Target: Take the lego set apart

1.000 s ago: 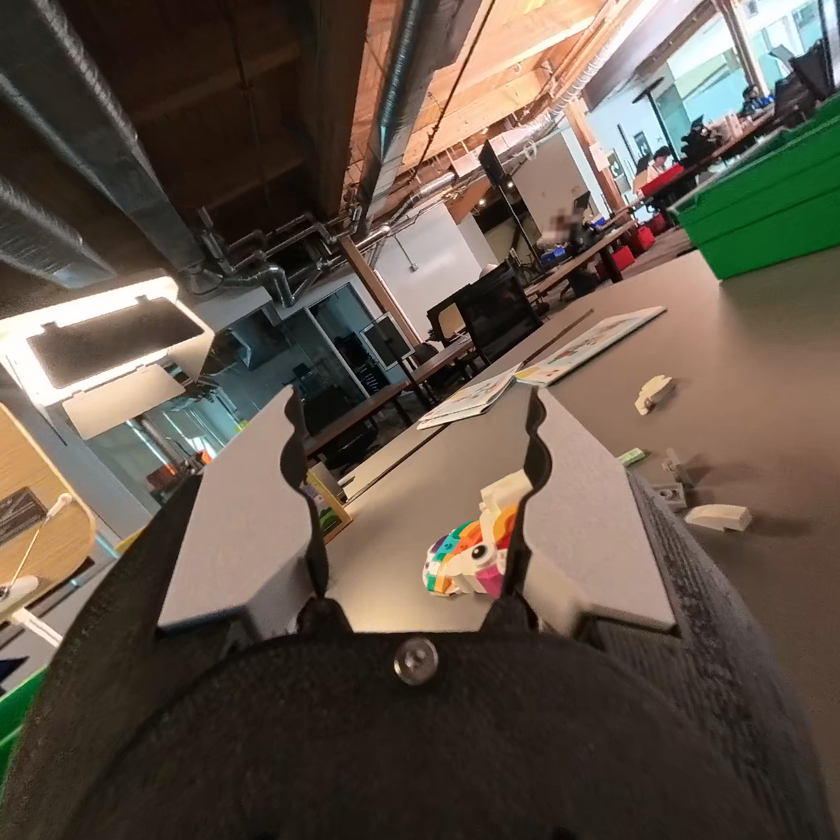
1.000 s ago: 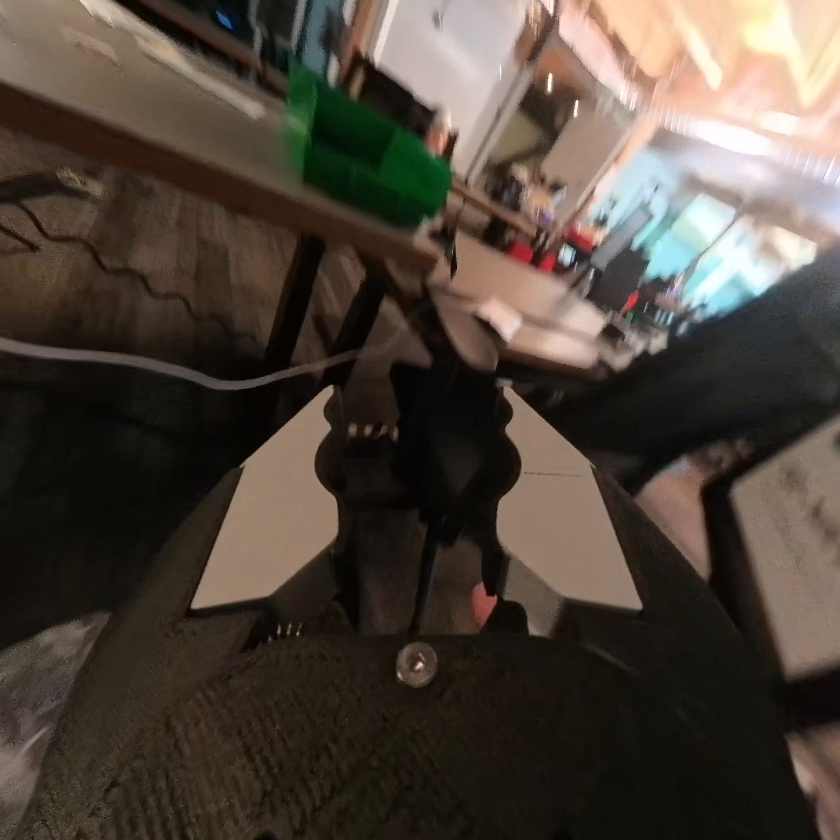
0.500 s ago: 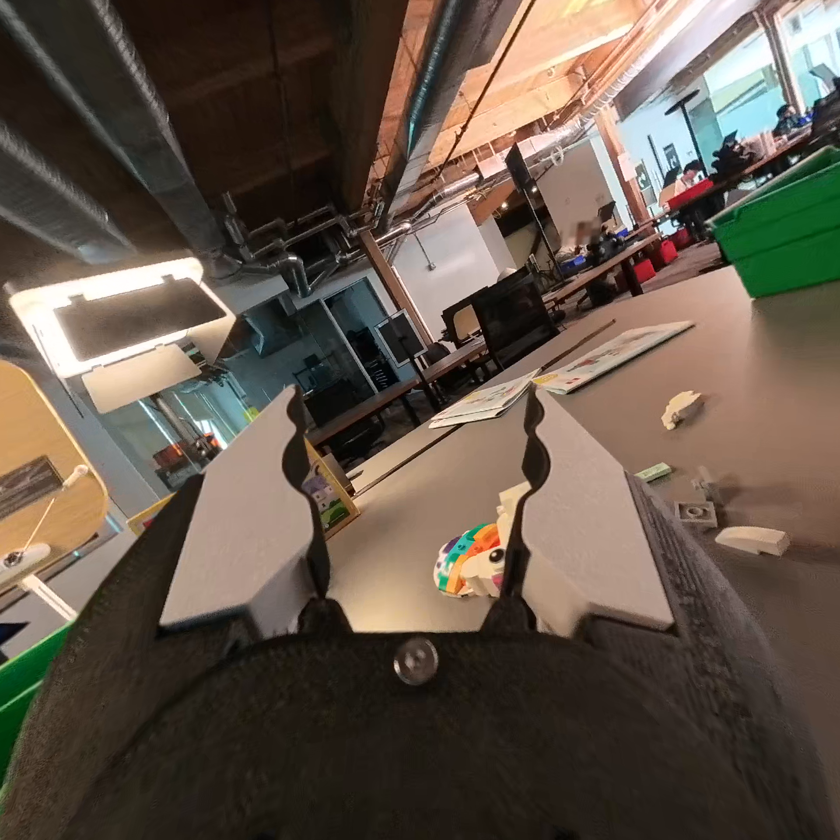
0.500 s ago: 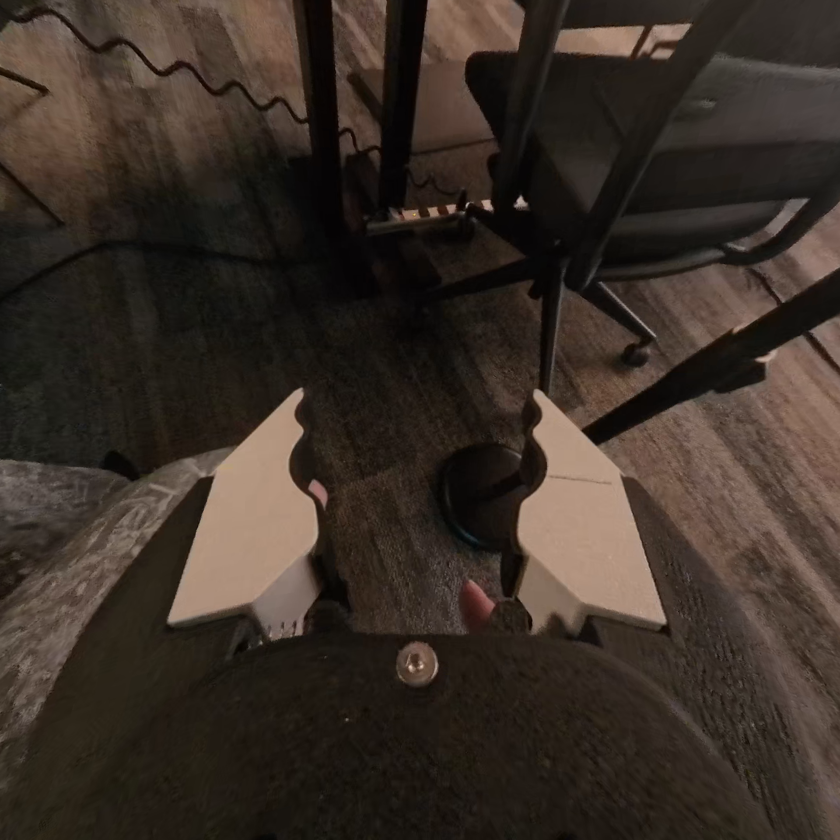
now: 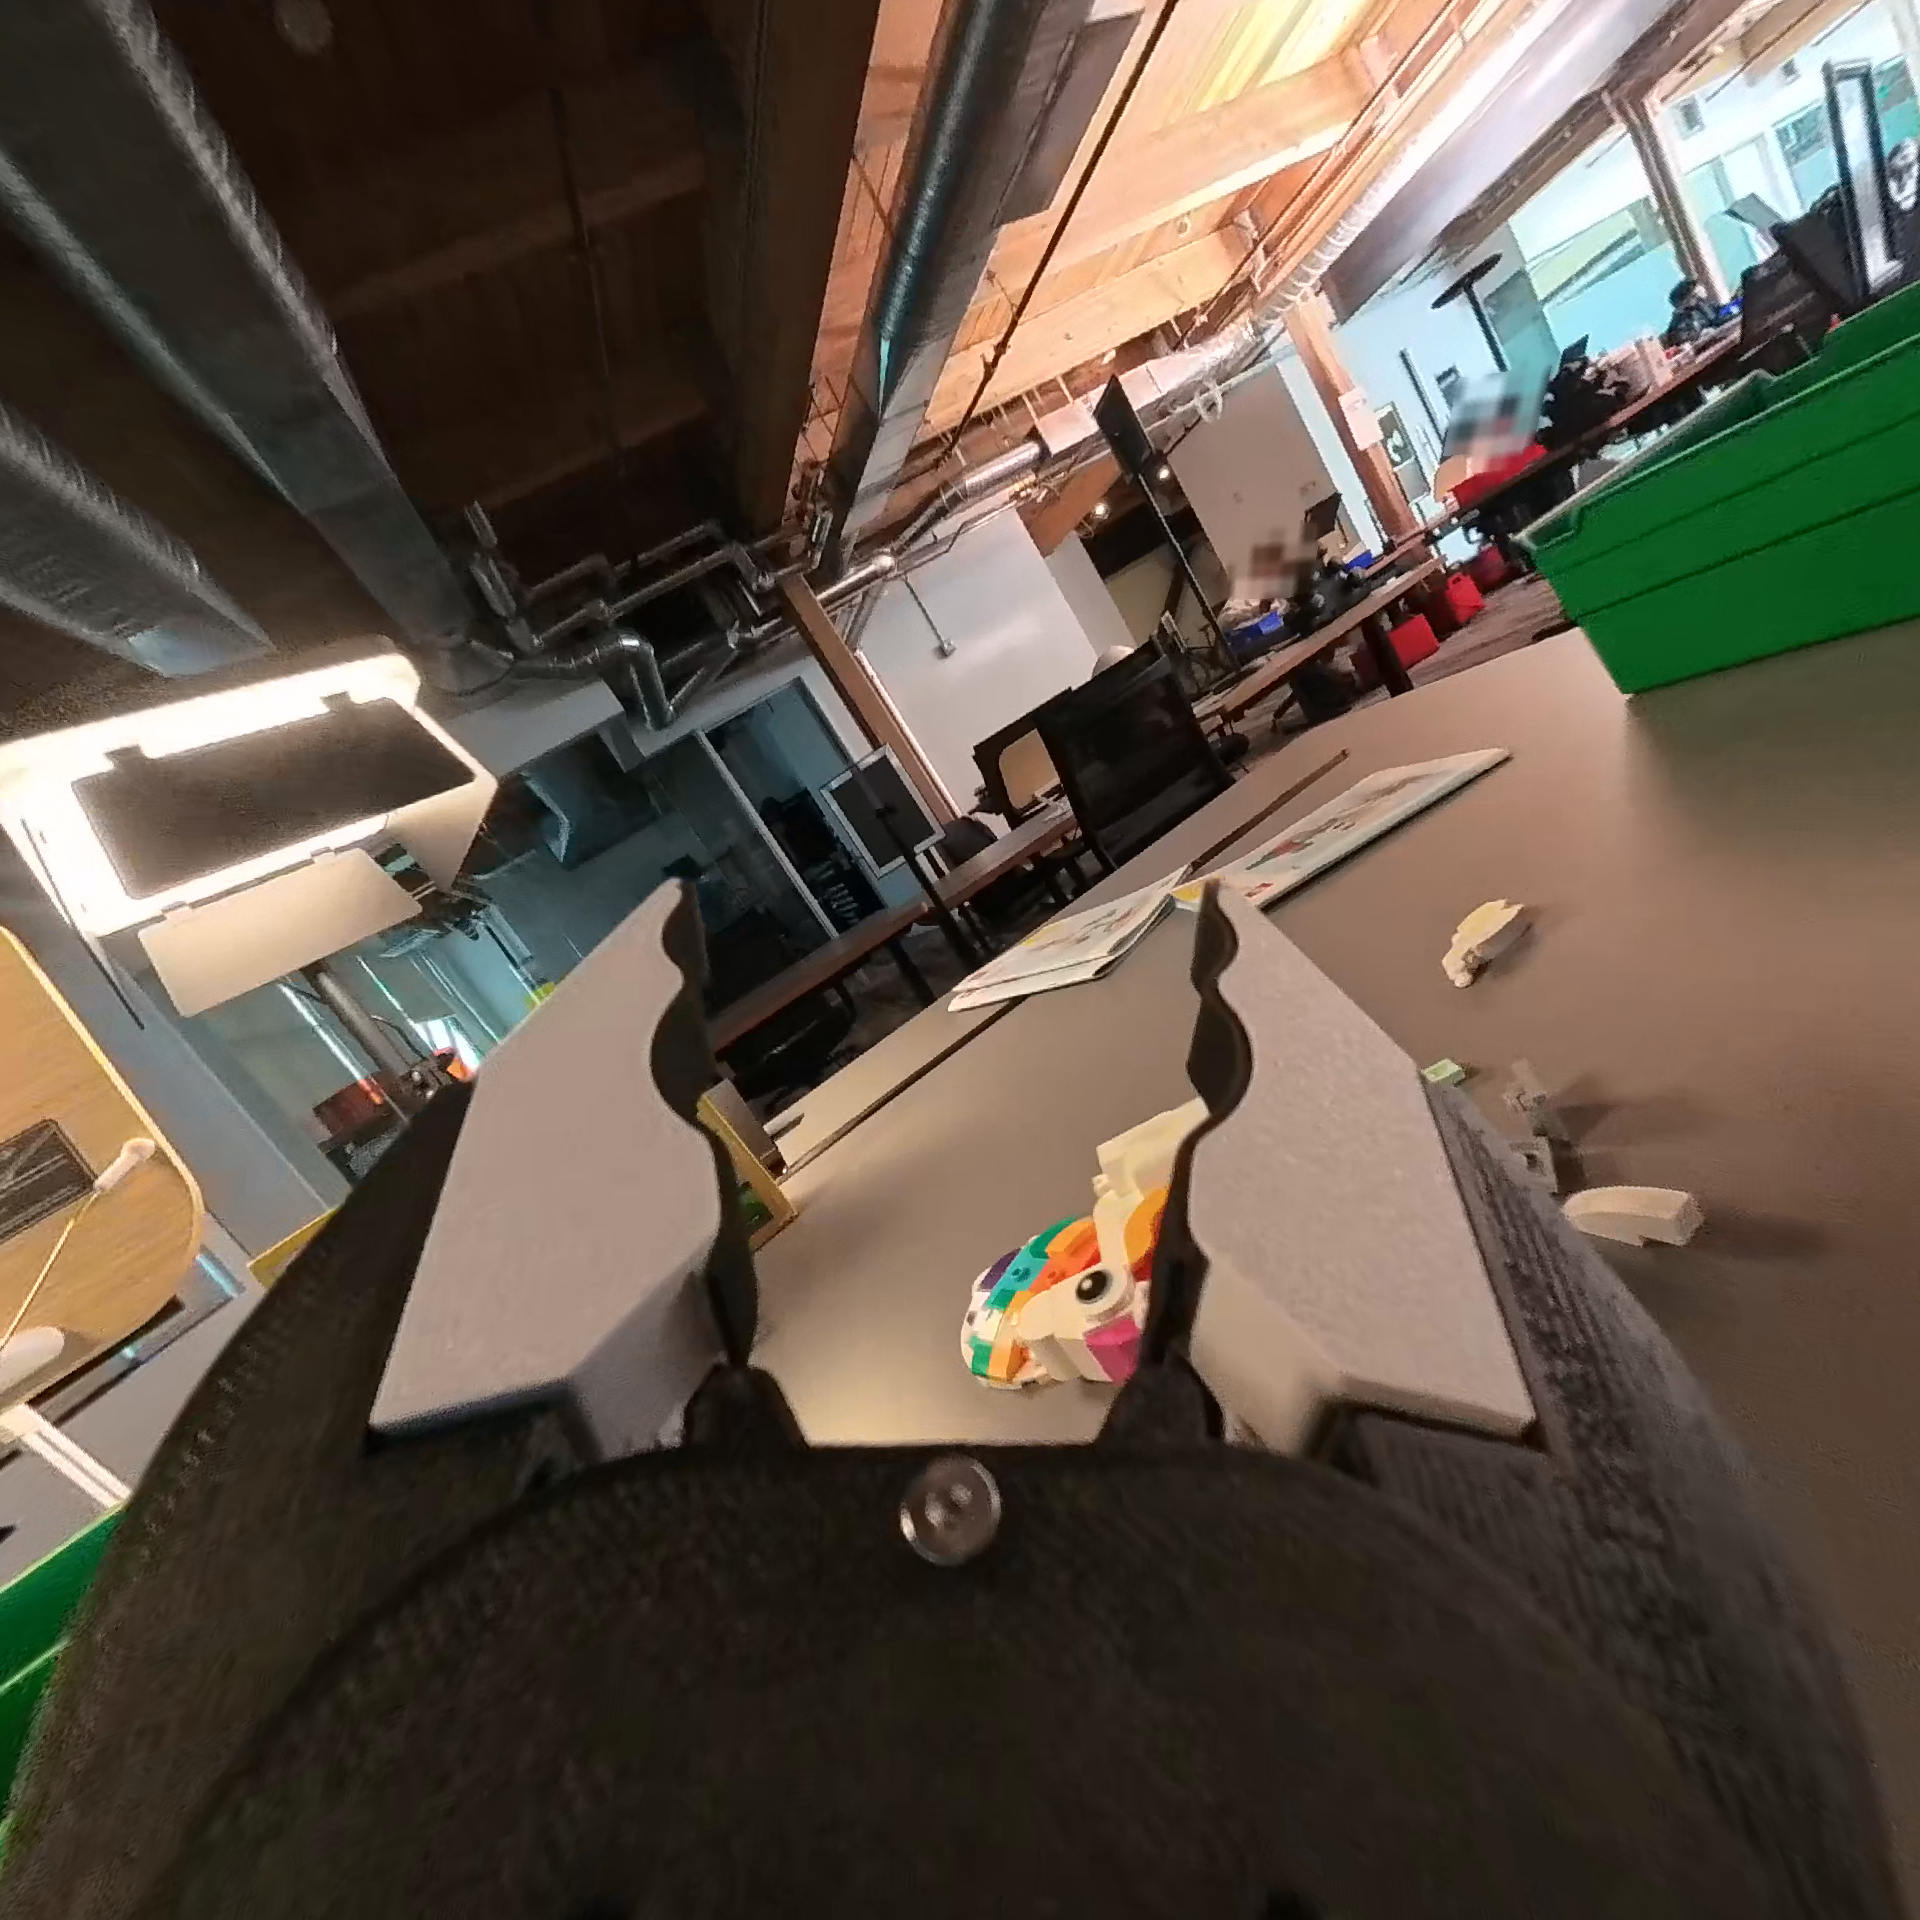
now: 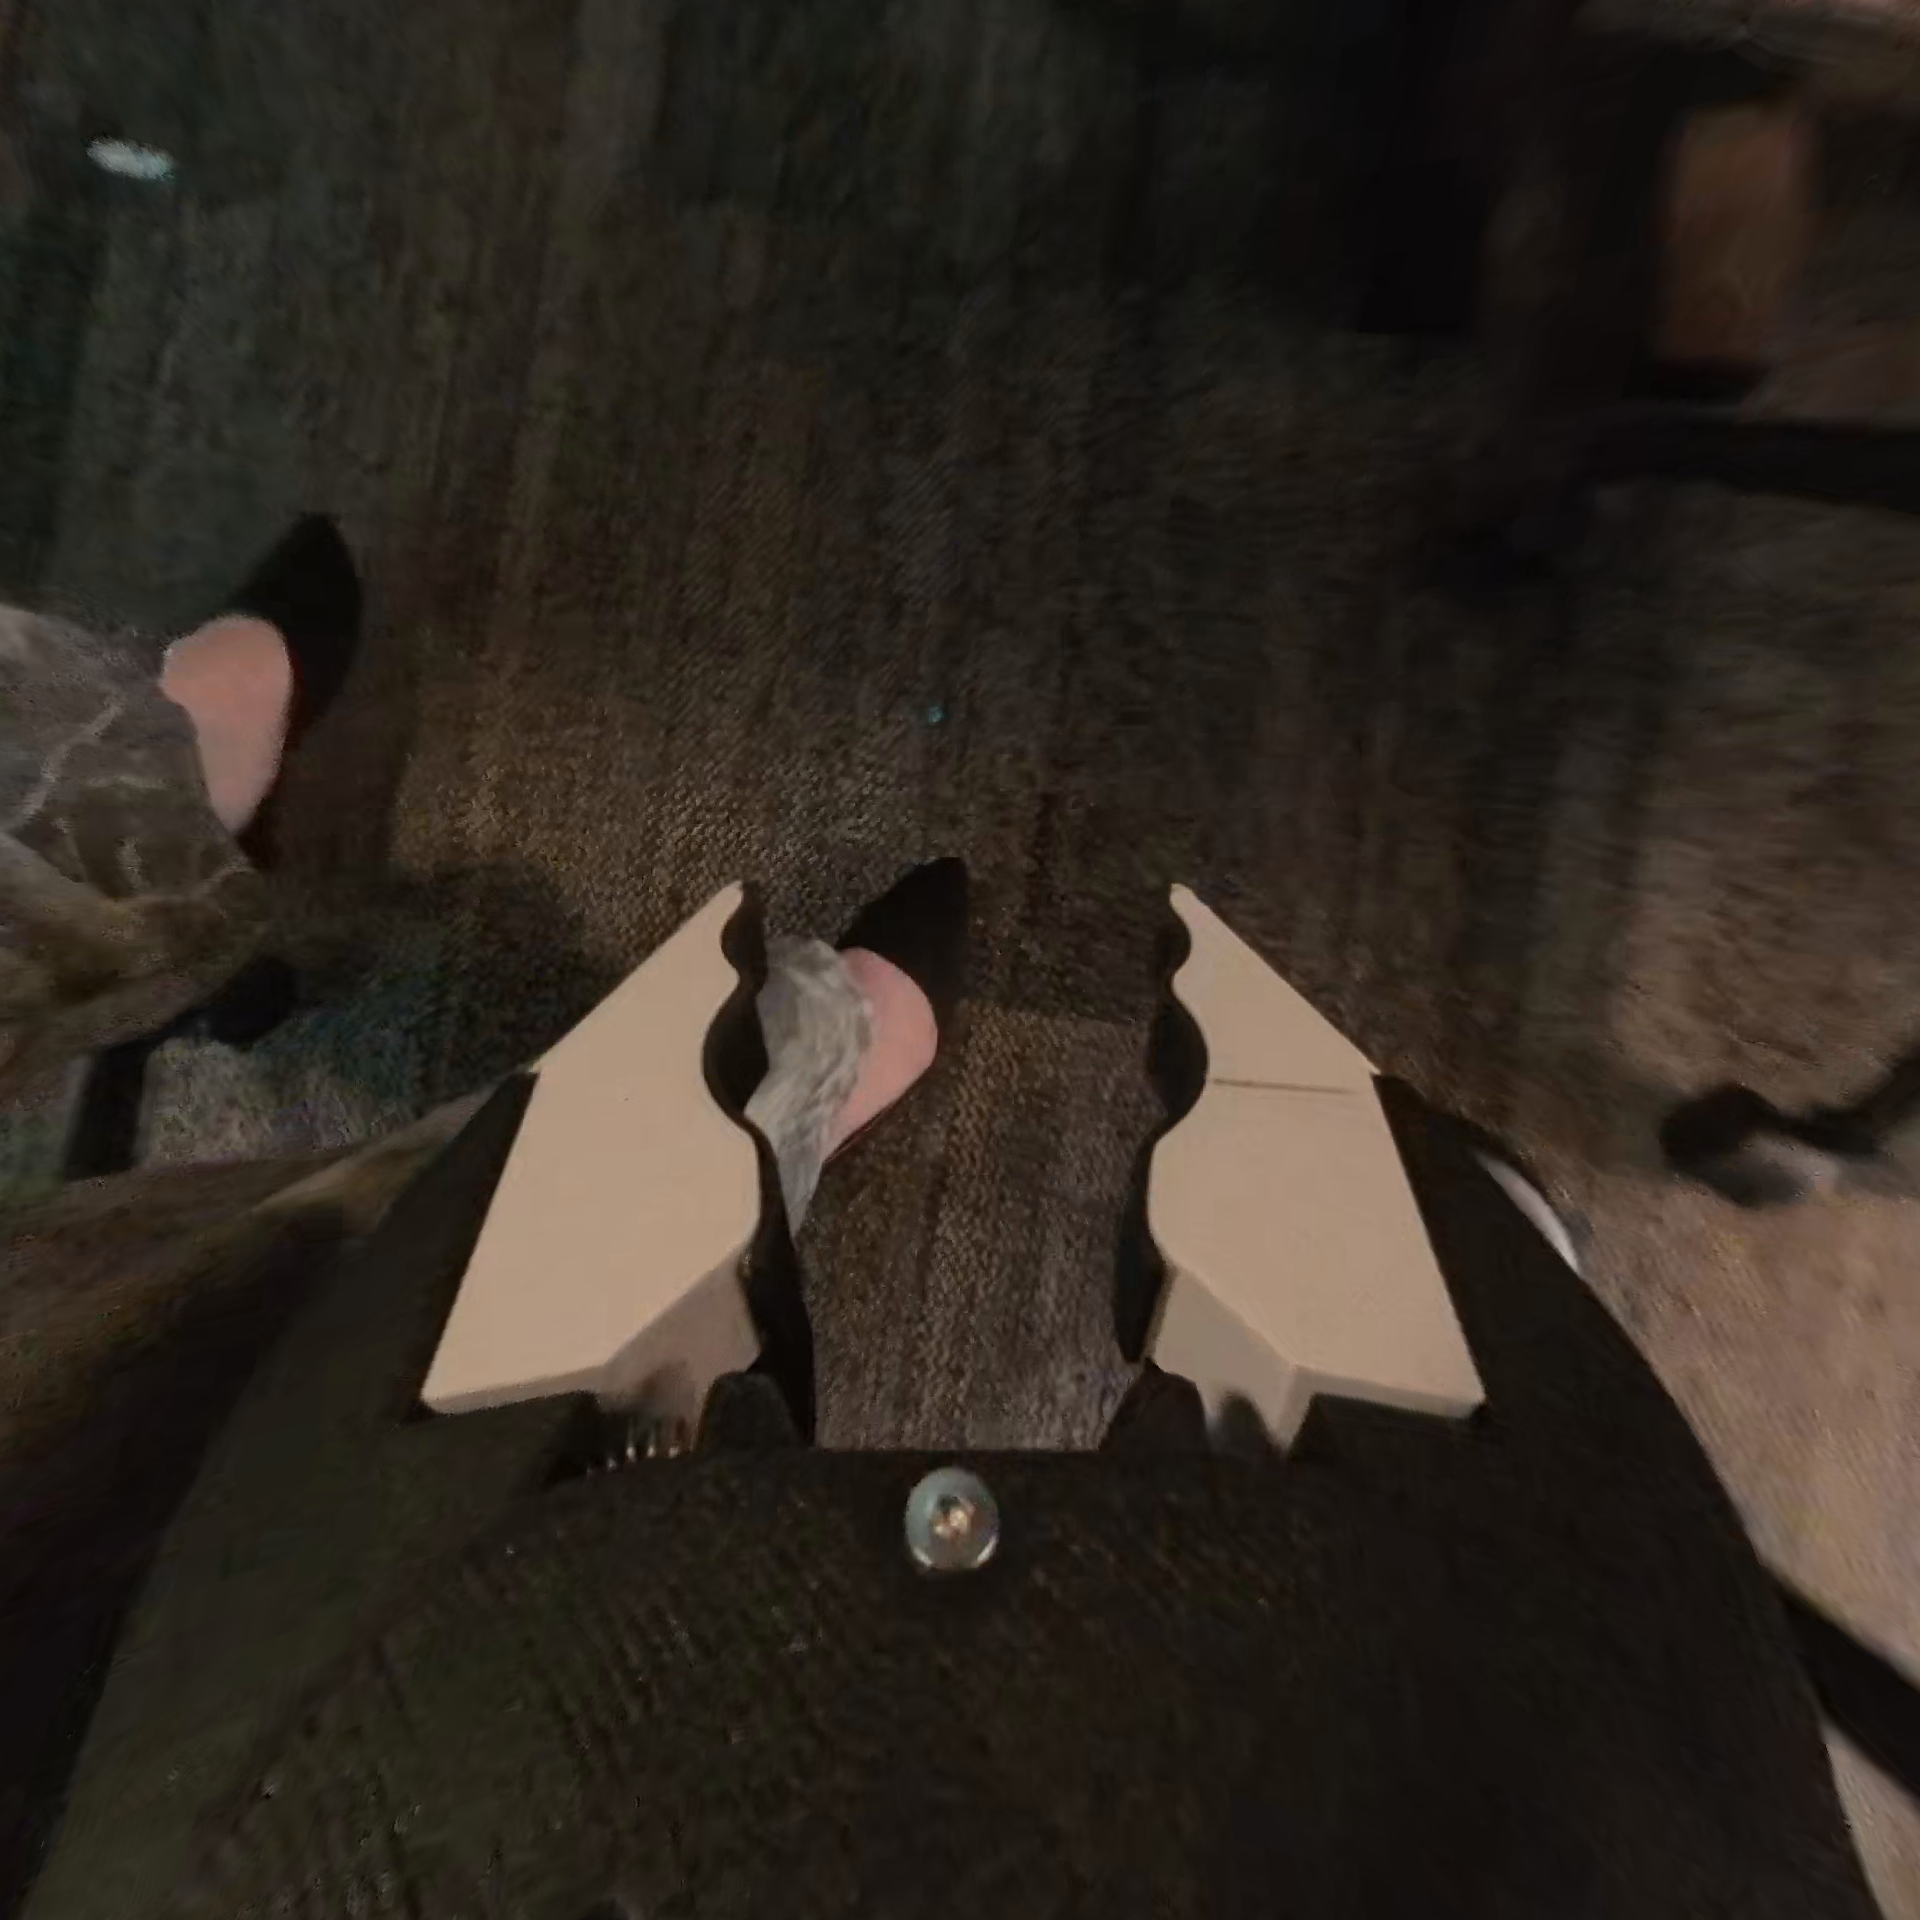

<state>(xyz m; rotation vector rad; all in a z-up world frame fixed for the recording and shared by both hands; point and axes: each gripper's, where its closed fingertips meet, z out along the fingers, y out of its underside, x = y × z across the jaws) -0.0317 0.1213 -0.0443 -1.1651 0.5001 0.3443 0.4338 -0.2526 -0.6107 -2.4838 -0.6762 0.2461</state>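
A small multicoloured lego model [image 5: 1060, 1304] with white, orange and pink bricks lies on the grey table [image 5: 1714, 935], partly hidden behind my left gripper's right finger. My left gripper [image 5: 940, 914] is open and empty, low over the table, with the model just inside its right finger. Loose white and grey lego pieces [image 5: 1631, 1214] lie to the right, and a cream piece [image 5: 1486, 930] lies farther back. My right gripper [image 6: 956, 899] is open and empty. It points down at a dark carpet floor [image 6: 1039, 520], away from the table. No lego shows in the right wrist view.
Two instruction booklets [image 5: 1091, 935] lie at the table's far side. Stacked green bins [image 5: 1745, 540] stand at the back right. A small box [image 5: 743, 1174] sits behind the left finger. In the right wrist view a person's feet in dark shoes [image 6: 894, 997] and a chair caster [image 6: 1745, 1143] are on the floor.
My right gripper has swung down from facing the room to facing the floor, and its jaws have opened wider. My left gripper has only shifted slightly, still open by the model.
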